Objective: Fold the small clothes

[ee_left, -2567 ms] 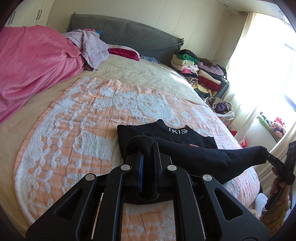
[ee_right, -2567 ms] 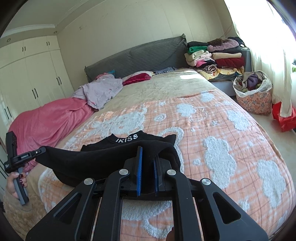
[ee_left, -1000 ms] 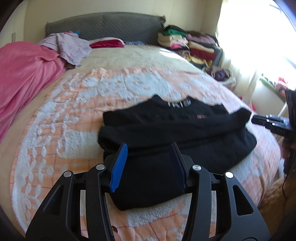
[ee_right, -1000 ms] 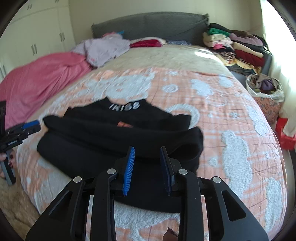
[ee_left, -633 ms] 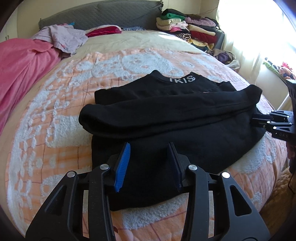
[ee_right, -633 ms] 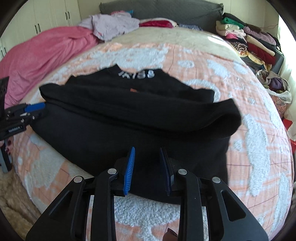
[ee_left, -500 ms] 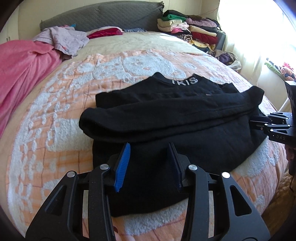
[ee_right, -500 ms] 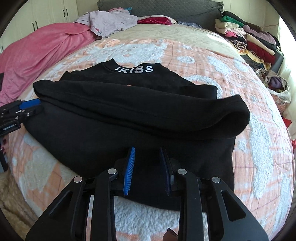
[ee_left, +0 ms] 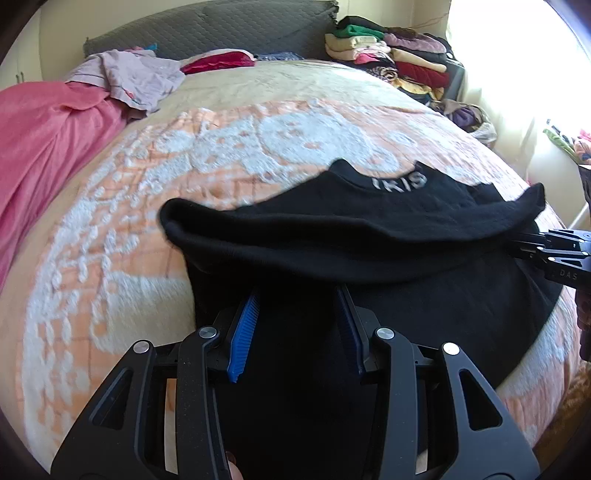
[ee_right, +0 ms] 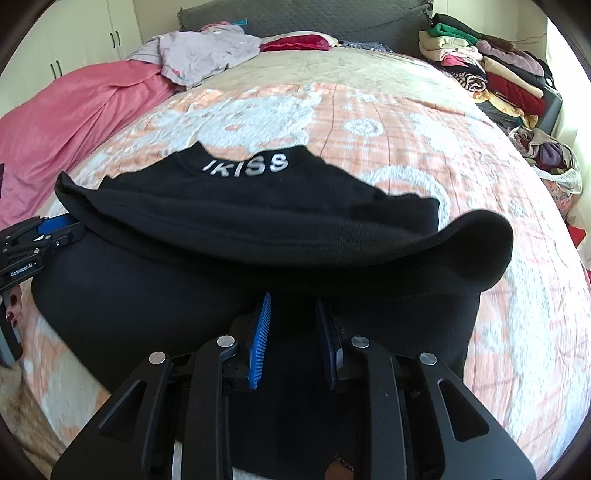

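Observation:
A black sweater (ee_left: 369,236) with white letters on its collar lies flat on the orange and white blanket (ee_left: 110,229); its two sleeves are folded across the chest. It also shows in the right wrist view (ee_right: 258,229). My left gripper (ee_left: 297,295) is open, low over the sweater's lower left part, jaws astride the cloth. My right gripper (ee_right: 291,302) is open, low over the lower right part. Each gripper shows at the edge of the other's view: the right gripper (ee_left: 554,247), the left gripper (ee_right: 37,236).
A pink cover (ee_left: 44,140) and a lilac garment (ee_left: 136,77) lie at the bed's far left. A stack of folded clothes (ee_left: 391,55) stands at the far right by the grey headboard (ee_left: 207,29). A bag of clothes (ee_right: 550,155) sits beside the bed.
Both grippers let go of the sleeves, which now lie folded across the chest. Both then dropped low and moved forward over the sweater's lower part, jaws open.

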`<state>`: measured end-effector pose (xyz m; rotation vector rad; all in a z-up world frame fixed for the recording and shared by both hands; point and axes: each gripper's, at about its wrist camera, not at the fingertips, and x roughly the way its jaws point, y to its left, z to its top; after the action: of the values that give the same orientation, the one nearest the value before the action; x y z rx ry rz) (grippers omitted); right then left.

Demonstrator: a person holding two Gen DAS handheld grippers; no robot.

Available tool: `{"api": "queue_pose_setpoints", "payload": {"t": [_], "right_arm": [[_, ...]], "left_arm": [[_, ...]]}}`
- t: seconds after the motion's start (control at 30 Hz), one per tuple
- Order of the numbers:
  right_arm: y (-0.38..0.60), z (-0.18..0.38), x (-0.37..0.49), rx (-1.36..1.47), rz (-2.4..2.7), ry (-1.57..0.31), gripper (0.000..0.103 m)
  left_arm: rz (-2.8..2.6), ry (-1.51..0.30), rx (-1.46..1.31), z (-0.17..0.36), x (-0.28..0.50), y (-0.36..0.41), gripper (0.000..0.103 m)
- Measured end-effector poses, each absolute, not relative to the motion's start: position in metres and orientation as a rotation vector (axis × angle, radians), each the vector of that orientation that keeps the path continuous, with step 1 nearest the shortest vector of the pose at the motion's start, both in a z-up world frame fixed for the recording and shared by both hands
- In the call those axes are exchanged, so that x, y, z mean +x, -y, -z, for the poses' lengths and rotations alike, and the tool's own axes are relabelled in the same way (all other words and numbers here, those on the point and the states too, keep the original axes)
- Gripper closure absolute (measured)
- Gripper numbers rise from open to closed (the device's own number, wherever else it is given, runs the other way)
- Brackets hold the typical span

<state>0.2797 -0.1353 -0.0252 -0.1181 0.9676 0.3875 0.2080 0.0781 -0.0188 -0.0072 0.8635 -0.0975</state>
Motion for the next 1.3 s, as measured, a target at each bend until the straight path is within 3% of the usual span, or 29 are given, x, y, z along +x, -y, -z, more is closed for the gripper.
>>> {"api": "queue_pose_setpoints", "payload": {"t": [0.53, 0.63, 1.03, 1.1, 1.2, 1.3], "right_arm": [[0.189, 0.005, 0.320, 0.006, -0.231, -0.850, 0.077], [0.206, 0.008, 0.325, 0.023, -0.195, -0.853, 0.066], [0.221, 0.030, 0.339, 0.095, -0.210, -0.908, 0.061], [0.221, 0.031, 0.340, 0.113, -0.217, -0.913, 0.062], [0.220, 0.031, 0.339, 0.121, -0.232, -0.913, 0.078], [0.219, 0.028, 0.336, 0.120, -0.229, -0.900, 0.087]], "left_arm": [[-0.013, -0.797, -0.199, 0.008, 0.233, -0.150, 0.069], [0.009, -0.812, -0.262, 0.015, 0.238, -0.156, 0.064], [0.014, -0.827, -0.279, 0.035, 0.248, -0.150, 0.065], [0.022, -0.823, -0.270, 0.035, 0.247, -0.148, 0.083], [0.017, -0.812, -0.232, 0.032, 0.246, -0.142, 0.095], [0.019, -0.792, -0.212, 0.026, 0.243, -0.139, 0.098]]}}
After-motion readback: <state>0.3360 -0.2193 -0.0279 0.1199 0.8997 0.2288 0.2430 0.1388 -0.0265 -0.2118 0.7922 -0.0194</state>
